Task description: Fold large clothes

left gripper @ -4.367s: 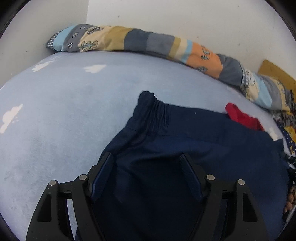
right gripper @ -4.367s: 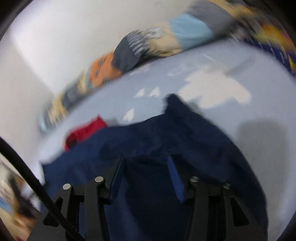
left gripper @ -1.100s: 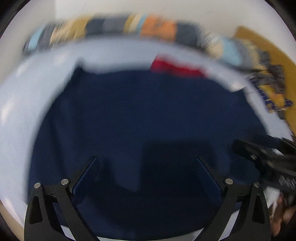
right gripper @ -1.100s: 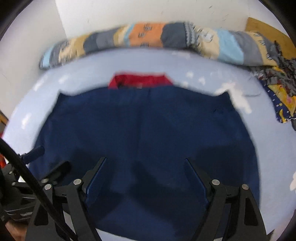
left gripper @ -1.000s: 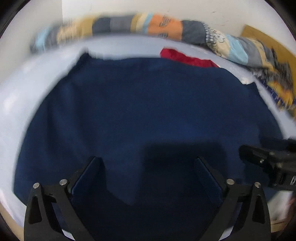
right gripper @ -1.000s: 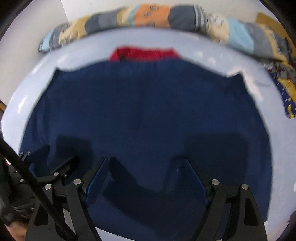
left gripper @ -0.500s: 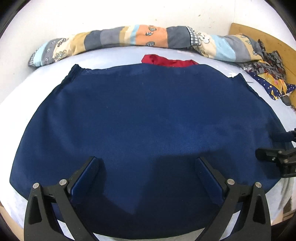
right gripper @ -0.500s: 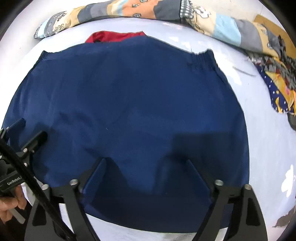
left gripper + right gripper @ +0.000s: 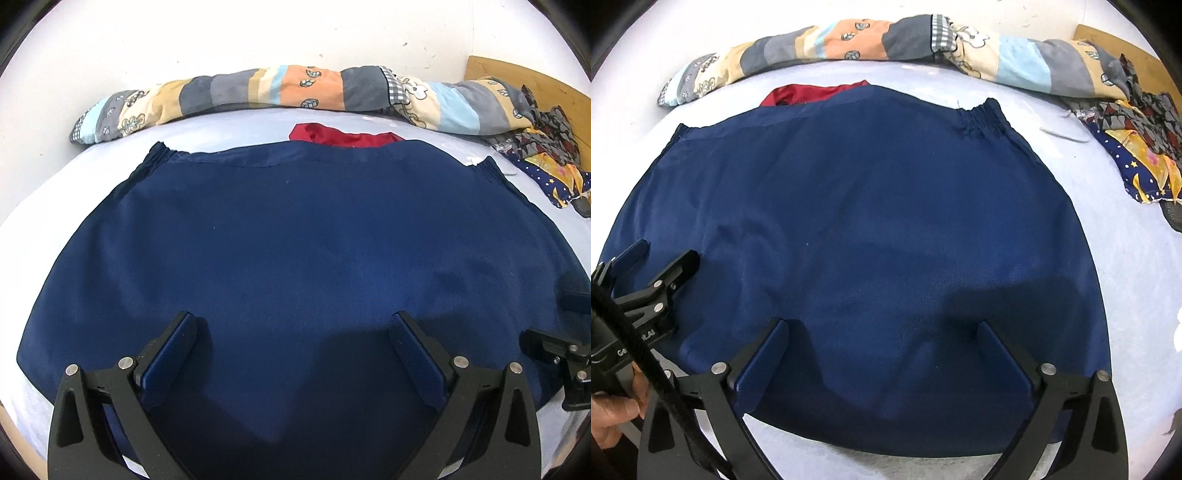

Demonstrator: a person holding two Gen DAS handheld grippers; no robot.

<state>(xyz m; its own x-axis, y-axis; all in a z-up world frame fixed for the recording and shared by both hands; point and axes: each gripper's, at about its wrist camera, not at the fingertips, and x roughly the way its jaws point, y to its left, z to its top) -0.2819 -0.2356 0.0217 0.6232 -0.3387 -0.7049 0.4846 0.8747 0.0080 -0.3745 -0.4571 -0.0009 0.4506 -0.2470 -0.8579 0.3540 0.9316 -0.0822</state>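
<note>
A large navy blue garment point(image 9: 295, 240) with an elastic waistband at the far edge lies spread flat on the pale blue bed; it also fills the right wrist view point(image 9: 857, 206). My left gripper point(image 9: 295, 332) is open and empty, hovering over the garment's near edge. My right gripper point(image 9: 882, 336) is open and empty over the near edge too. The right gripper shows at the right of the left wrist view point(image 9: 561, 354). The left gripper shows at the left of the right wrist view point(image 9: 646, 273).
A red cloth point(image 9: 343, 136) peeks from under the garment's far edge. A rolled patchwork quilt point(image 9: 280, 92) lines the wall. Patterned clothes point(image 9: 1137, 122) are piled at the far right by a wooden headboard point(image 9: 517, 74). The bed sheet point(image 9: 1126, 240) shows to the right.
The navy garment went from bunched to spread flat on the bed. Both grippers opened wide, let go of it and drew back to its near edge.
</note>
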